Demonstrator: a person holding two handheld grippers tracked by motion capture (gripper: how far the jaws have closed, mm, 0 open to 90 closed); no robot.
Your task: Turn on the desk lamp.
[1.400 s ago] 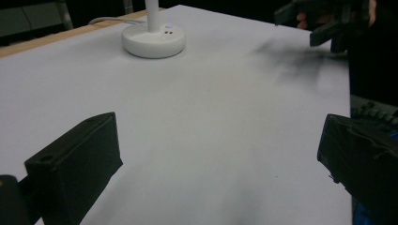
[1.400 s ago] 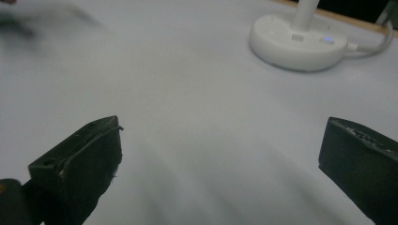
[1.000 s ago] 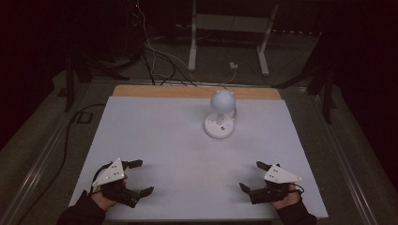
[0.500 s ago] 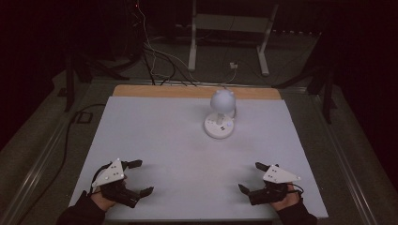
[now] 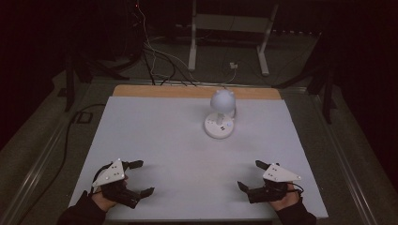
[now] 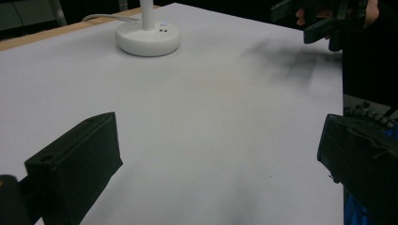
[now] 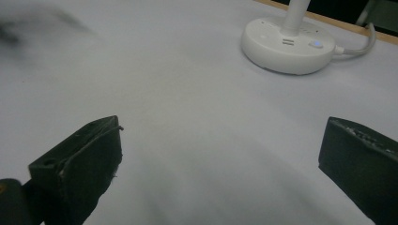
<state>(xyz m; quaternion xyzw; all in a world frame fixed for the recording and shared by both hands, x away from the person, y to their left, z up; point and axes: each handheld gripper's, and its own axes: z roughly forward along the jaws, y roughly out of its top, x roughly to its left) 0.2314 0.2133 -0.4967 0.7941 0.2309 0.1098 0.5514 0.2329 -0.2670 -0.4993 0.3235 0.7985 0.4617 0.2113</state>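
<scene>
A small white desk lamp (image 5: 220, 112) with a round head and a disc base stands on the white table top (image 5: 178, 140), right of centre toward the back. Its base (image 6: 148, 38) lies far ahead of the left jaws, and the base (image 7: 288, 44) lies ahead and to the right of the right jaws, with a small blue light on it. My left gripper (image 5: 140, 178) rests near the front left edge, jaws wide apart and empty. My right gripper (image 5: 251, 176) rests near the front right edge, open and empty too. The right gripper (image 6: 312, 21) is seen far off in the left gripper view.
A wooden strip (image 5: 187, 92) runs along the table's back edge. The lamp's white cable (image 7: 361, 44) trails off behind the base. Beyond the table are a white stand (image 5: 230, 28) and several cables (image 5: 155, 56) on a dark floor.
</scene>
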